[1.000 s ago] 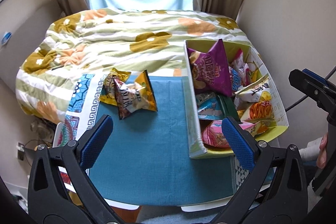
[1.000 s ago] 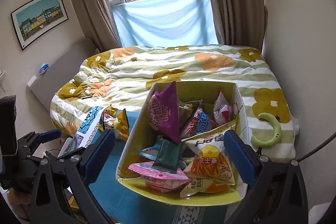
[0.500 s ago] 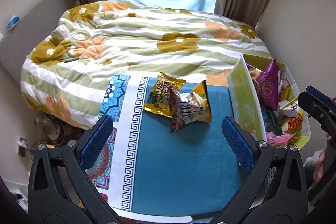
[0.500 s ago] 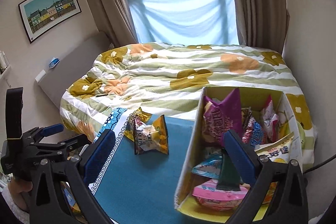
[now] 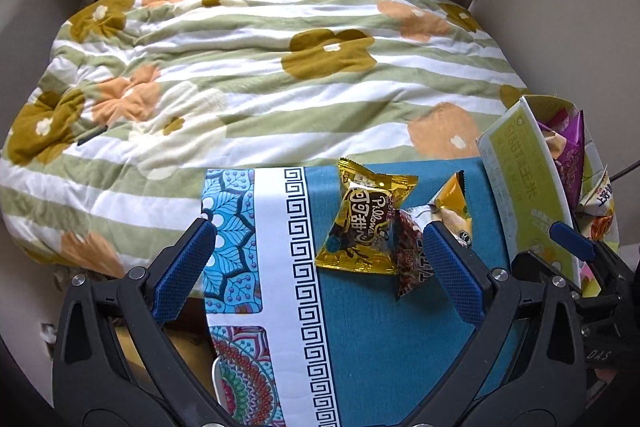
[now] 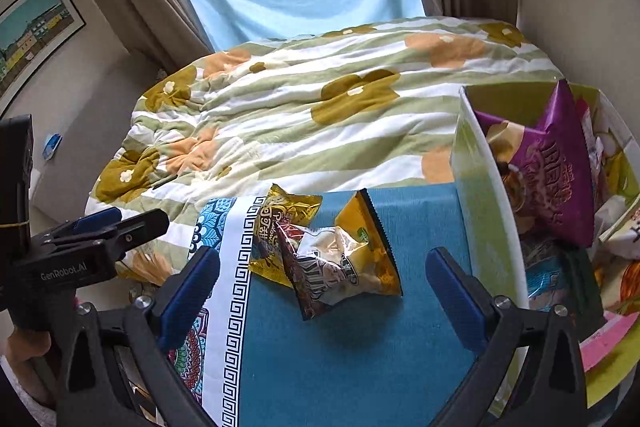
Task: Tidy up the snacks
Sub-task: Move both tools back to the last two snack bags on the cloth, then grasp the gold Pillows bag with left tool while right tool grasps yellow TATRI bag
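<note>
Two loose snack bags lie overlapping on the teal cloth: a gold Pillows bag (image 5: 362, 225) (image 6: 276, 227) and a yellow and brown chip bag (image 5: 434, 231) (image 6: 344, 263) leaning on it. A yellow-green cardboard box (image 5: 528, 187) (image 6: 478, 203) on the right holds several snack packs, a purple bag (image 6: 556, 163) uppermost. My left gripper (image 5: 320, 267) is open, its fingers spread around the loose bags, a little short of them. Hovering near the table's front, my right gripper (image 6: 322, 291) is open with the chip bag just ahead of it.
The table carries a teal cloth (image 6: 360, 355) with a white key-pattern band (image 5: 296, 267) on its left. Behind it lies a bed with a striped floral quilt (image 5: 260, 67). Curtains and a window stand beyond. The other gripper shows at each view's edge.
Both grippers have swung left, away from the box toward the two loose bags, and come closer to the table. Both stay open.
</note>
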